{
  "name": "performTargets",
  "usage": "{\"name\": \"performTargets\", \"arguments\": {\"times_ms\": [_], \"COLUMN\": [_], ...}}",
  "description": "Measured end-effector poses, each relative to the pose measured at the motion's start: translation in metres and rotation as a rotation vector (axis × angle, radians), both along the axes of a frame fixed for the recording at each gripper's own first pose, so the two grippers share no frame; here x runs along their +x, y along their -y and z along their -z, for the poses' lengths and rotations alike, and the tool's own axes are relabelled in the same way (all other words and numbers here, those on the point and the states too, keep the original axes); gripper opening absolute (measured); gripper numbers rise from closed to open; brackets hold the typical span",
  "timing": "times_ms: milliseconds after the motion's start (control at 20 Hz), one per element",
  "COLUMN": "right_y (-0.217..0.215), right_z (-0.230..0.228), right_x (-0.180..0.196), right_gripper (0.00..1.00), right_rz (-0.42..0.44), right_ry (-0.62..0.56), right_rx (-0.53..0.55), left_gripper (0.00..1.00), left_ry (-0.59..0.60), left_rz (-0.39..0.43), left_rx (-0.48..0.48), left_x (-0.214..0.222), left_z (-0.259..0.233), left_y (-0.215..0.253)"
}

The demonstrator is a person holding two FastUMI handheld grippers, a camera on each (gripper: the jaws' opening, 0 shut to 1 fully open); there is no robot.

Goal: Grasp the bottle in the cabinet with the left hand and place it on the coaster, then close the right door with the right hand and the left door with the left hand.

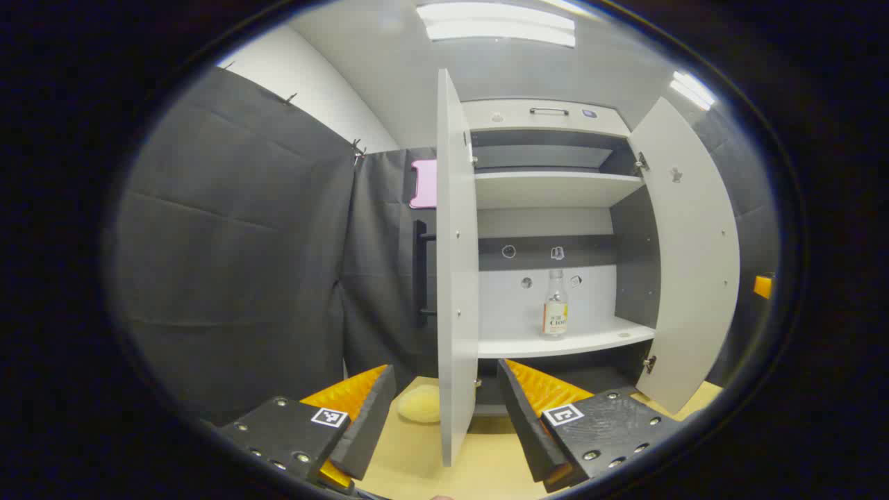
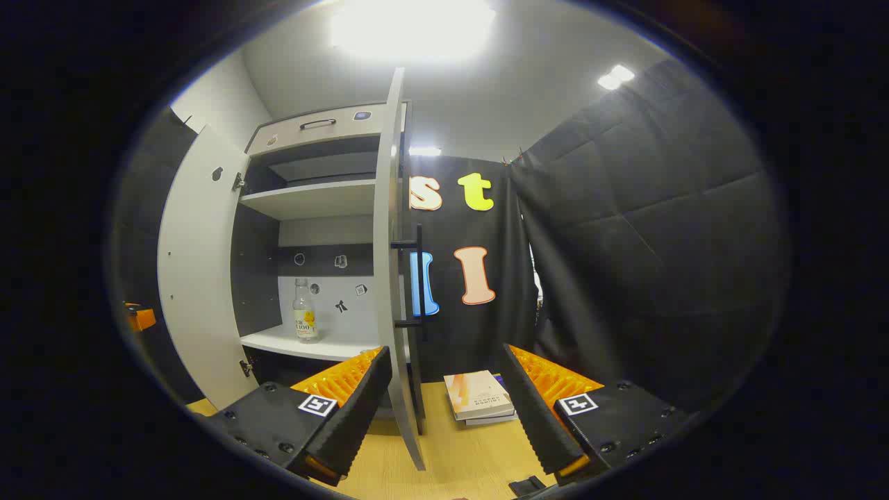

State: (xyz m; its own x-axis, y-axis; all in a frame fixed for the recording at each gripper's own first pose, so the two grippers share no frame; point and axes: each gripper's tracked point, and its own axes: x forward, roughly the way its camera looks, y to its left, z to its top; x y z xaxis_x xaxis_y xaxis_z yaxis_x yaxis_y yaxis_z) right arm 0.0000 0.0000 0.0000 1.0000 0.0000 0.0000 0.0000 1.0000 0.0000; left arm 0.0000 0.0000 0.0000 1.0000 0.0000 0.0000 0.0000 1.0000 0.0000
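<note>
A tall white cabinet with dark grey inner walls stands on a light wooden table, both of its doors swung wide open. On its lower white shelf stands a small clear glass bottle with a pale cap and an orange-and-white label, upright, alone, towards the middle of the shelf and near the back panel. A second white shelf sits higher up.

In the left gripper view, the left claw is held out in front of the cabinet, well apart from the bottle, its two fingers spread wide and gripping nothing. The edge of the cabinet's left door stands between the fingers, touching neither. Just left of that door, on the table, lies a round pale yellow coaster. The right door hangs open on the far side.

In the right gripper view, the right claw is likewise wide open and empty, held before the cabinet. The right door's edge, with a black bar handle, stands between its fingers without contact. The bottle is seen on the lower shelf beyond. A small stack of books lies on the table to the right of that door.
</note>
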Motion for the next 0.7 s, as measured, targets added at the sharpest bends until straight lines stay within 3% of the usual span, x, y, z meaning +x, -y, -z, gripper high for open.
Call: {"name": "performTargets", "arguments": {"times_ms": [700], "right_y": [0.015], "right_z": [0.003], "right_x": [0.007], "right_gripper": [1.0], "right_rz": [-0.032], "right_ry": [0.002], "right_rx": [-0.012], "left_gripper": [0.86], "left_ry": [0.007], "left_rz": [-0.002], "left_rx": [0.044], "left_x": [-0.005], "left_z": [-0.004], "left_y": [0.03]}}
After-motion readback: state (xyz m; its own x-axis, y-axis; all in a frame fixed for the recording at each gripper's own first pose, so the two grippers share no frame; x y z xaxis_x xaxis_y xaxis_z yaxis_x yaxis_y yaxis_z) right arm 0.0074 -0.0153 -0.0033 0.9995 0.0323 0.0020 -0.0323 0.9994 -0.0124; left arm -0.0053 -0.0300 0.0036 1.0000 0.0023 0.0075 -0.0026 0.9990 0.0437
